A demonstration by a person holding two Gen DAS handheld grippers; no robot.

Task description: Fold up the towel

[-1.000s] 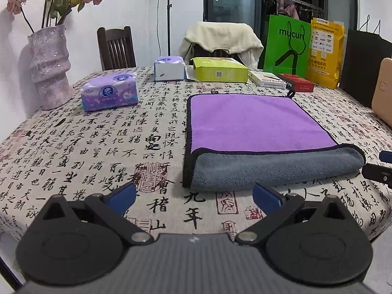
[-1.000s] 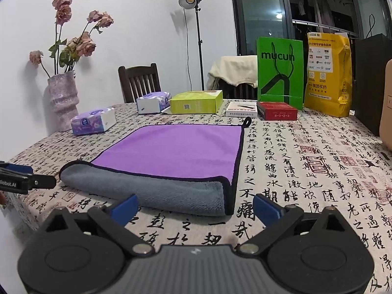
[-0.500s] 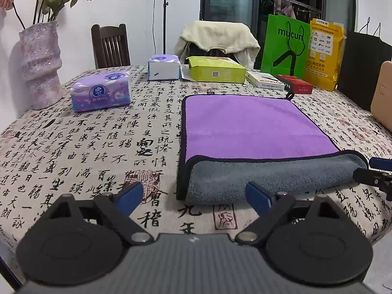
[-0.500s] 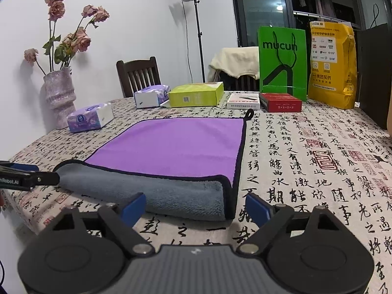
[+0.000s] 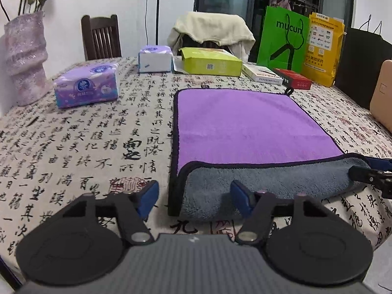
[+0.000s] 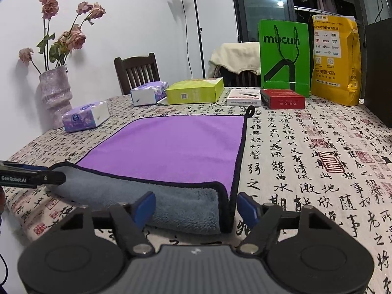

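A purple towel (image 5: 245, 125) with a grey underside and black trim lies flat on the patterned tablecloth; its near edge is folded back into a grey roll (image 5: 269, 183). It also shows in the right wrist view (image 6: 171, 147). My left gripper (image 5: 193, 197) is open, its jaws straddling the towel's near left corner. My right gripper (image 6: 196, 208) is open, its jaws straddling the near right corner. Each gripper shows at the edge of the other's view, the right one (image 5: 370, 174) and the left one (image 6: 31, 175), both close to the roll's ends.
Two tissue packs (image 5: 85, 85) (image 5: 154, 58), a green box (image 5: 210, 61), white and red boxes (image 5: 294, 80), green and yellow bags (image 5: 284, 39) and a vase with flowers (image 5: 24, 58) line the far and left table sides. The table's front edge lies just below the grippers.
Both grippers have moved forward and lower toward the towel's folded near edge, so each now straddles a near corner. The jaws have narrowed somewhat but stay open. The towel has not moved.
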